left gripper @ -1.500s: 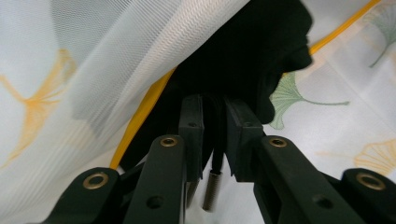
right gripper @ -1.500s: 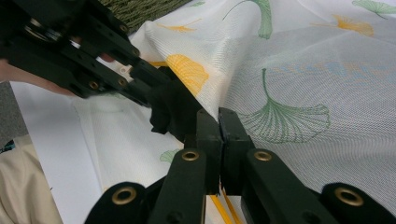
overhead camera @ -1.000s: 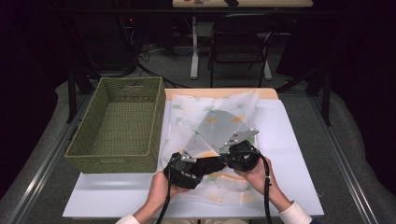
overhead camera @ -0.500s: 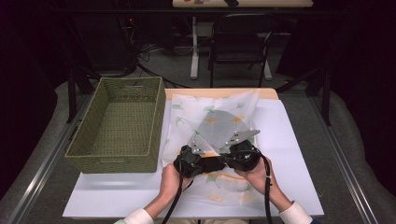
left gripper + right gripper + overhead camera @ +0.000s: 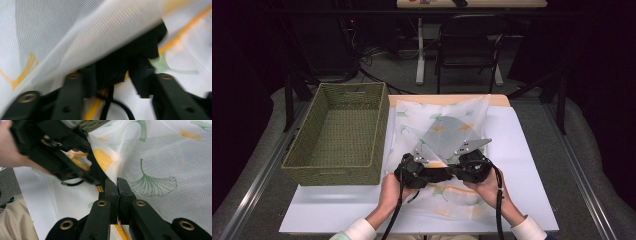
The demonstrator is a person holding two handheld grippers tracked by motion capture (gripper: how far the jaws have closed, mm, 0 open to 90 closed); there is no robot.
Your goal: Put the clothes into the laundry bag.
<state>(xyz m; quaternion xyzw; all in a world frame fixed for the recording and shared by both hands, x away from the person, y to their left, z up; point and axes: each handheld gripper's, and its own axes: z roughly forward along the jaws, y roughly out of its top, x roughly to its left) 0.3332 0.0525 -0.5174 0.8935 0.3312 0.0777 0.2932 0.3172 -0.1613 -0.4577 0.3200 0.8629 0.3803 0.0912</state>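
A sheer white cloth (image 5: 447, 135) printed with green and yellow ginkgo leaves lies on the white mat, partly folded over itself. My right gripper (image 5: 453, 171) (image 5: 117, 182) is shut on a raised fold of the cloth (image 5: 162, 157), which is pinched between its pads. My left gripper (image 5: 431, 172) (image 5: 113, 75) faces it almost tip to tip. Its jaws have just been opening and stand apart. The cloth (image 5: 62, 32) drapes over them, and the right gripper's black jaw tips sit in the gap. The pads press on nothing that I can see.
A woven green basket (image 5: 332, 175) stands on the table's left part, close to my left hand (image 5: 389, 187). The white mat (image 5: 522, 165) extends right of the cloth. A chair (image 5: 467, 45) and a table leg stand beyond the far edge.
My left gripper has shifted a little forward and right, closer to the right gripper. The right gripper has kept still with the cloth in it.
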